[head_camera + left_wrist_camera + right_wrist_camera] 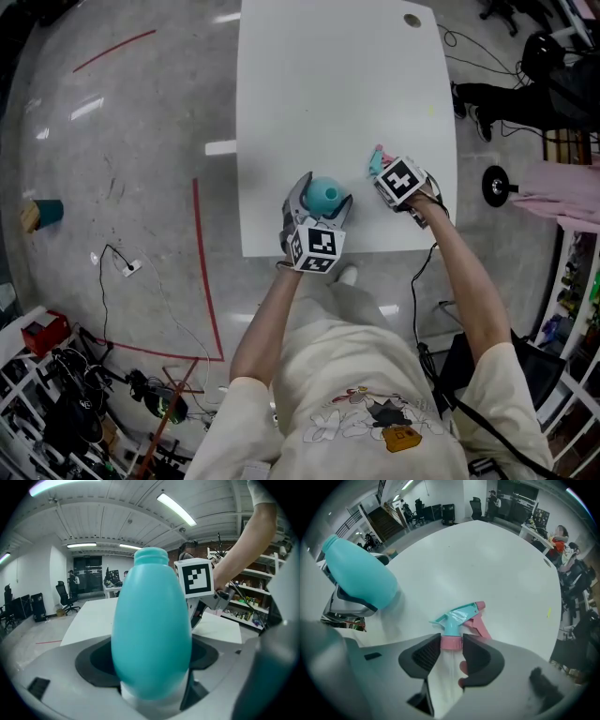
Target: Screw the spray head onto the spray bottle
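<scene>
A teal egg-shaped spray bottle (325,192) (151,630) stands near the front edge of the white table (337,84). My left gripper (323,200) (152,670) is shut on its lower body, and its open neck points up. The spray head (461,616) lies on the table to the right of the bottle; it has a teal body with a pink trigger and collar, and shows small in the head view (377,161). My right gripper (383,172) (452,645) points straight down, shut on the pink collar. The bottle (358,578) shows at the left of the right gripper view.
The table has a round hole (412,20) at its far right corner and a small yellow speck (431,110). Red tape lines (199,244) mark the floor on the left. Cables, a teal object (47,212) and someone's feet (478,103) lie around the table.
</scene>
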Demonstrator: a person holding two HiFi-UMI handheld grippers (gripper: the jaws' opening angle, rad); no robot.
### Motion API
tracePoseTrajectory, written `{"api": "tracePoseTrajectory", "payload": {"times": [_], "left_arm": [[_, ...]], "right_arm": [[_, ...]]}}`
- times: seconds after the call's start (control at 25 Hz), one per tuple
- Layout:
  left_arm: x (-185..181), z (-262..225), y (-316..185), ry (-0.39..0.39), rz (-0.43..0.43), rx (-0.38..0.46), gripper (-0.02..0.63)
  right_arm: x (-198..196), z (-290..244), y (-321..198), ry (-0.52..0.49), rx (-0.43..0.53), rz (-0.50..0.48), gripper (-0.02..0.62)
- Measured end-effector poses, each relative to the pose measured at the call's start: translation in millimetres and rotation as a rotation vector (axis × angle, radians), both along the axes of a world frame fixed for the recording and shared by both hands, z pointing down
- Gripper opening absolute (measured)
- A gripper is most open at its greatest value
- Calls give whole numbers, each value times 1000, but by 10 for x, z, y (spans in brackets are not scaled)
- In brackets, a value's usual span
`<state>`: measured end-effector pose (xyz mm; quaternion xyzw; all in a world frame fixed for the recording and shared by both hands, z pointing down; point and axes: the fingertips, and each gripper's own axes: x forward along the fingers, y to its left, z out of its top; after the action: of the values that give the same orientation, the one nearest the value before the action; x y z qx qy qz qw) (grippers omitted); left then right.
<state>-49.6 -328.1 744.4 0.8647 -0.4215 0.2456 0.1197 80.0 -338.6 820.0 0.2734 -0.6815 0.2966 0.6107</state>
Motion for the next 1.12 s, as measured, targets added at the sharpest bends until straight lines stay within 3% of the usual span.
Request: {"api": "tracePoseTrajectory", "payload": {"times": [0.16,0.32,0.48,0.72,0.84,0.96,1.12], "left_arm": [[-63,-80,115,5,2,-1,414],[-68,-176,234,0,-4,-26,414],[110,-460,447,-5,14,-48,414],[456,-1138,947,-45,101,-40,413],[680,-1450,1248,-69,141,-86,414],[934,-1815,1519,-45,179,-145,413],[1220,-2251,1914,-16,284,-221,414]], "right_arm": [[-36,-55,53,23,37,19,147],[-235,-407,20,-144,163,70,146],[-314,-1078,174,-349,258,93,146],[-354,-2560,565,-665,440,115,146],[-260,-3347,808,-837,553,109,146],[-113,-4146,1040,-1057,662,120,146],[16,-5005,1323,-1295,741,138,146]]}}
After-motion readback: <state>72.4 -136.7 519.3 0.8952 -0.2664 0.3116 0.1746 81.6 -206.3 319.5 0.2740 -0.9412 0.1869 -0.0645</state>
